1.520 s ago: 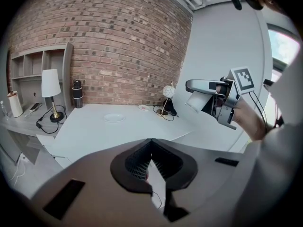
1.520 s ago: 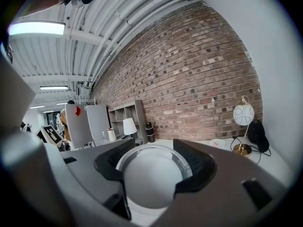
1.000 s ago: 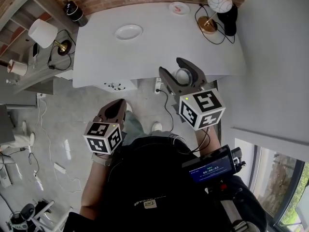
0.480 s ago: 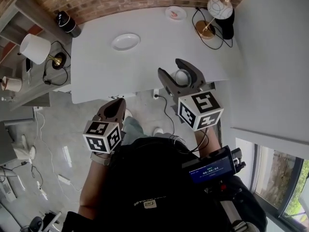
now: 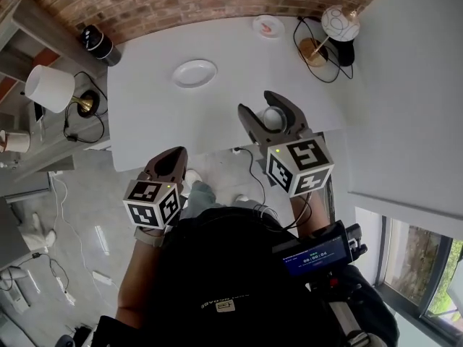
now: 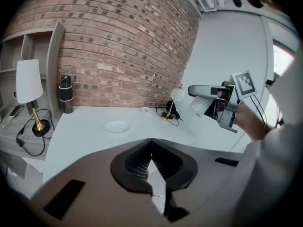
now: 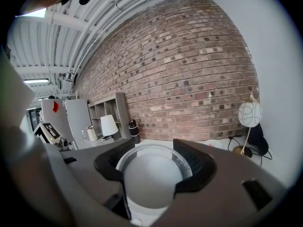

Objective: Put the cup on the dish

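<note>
Reference: white table (image 5: 217,114).
- Behind its far edge: red brick wall (image 5: 181,6).
- Left of it: grey open shelf unit (image 5: 36,27). White-shade lamp (image 5: 49,89) on a brass base sits on the lower ledge (cord looped beside the base).
- At its far left corner: dark cylinder (image 5: 96,42).
- At its far right corner: globe lamp (image 5: 340,24), black cable coiled round the foot.
- Right of it: plain white wall (image 5: 412,85).
- Below its near edge: glossy grey floor (image 5: 79,215) with loose cables.
- Well off its near right: window (image 5: 423,284), greenery outside.
- Overhead: white beams and pipes (image 7: 85,13).
- Light: even daylight.
</note>
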The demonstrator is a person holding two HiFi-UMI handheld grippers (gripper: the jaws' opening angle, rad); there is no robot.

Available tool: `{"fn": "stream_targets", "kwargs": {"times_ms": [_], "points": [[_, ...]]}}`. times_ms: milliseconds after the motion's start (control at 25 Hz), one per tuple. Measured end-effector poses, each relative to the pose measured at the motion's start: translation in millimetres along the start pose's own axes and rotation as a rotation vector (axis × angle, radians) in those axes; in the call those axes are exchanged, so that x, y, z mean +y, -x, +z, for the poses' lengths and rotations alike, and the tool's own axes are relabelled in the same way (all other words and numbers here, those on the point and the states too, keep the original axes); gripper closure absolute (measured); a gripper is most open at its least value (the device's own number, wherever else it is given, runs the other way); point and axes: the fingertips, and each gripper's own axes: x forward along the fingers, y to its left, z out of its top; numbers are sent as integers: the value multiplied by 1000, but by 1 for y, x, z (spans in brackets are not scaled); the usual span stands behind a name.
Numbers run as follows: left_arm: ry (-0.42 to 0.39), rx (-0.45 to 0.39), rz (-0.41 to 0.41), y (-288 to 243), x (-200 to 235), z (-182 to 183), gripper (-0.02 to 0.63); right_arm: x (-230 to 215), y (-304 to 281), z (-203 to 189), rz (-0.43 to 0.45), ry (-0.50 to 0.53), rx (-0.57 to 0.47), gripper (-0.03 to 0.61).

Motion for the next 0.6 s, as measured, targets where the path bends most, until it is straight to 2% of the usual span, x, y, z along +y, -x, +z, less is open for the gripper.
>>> {"fn": "stream_targets", "kwargs": {"times_ms": [600], "points": [[1,12,-11,13,95,21,609,36,-81,11,-54,-43,10,324]]}}
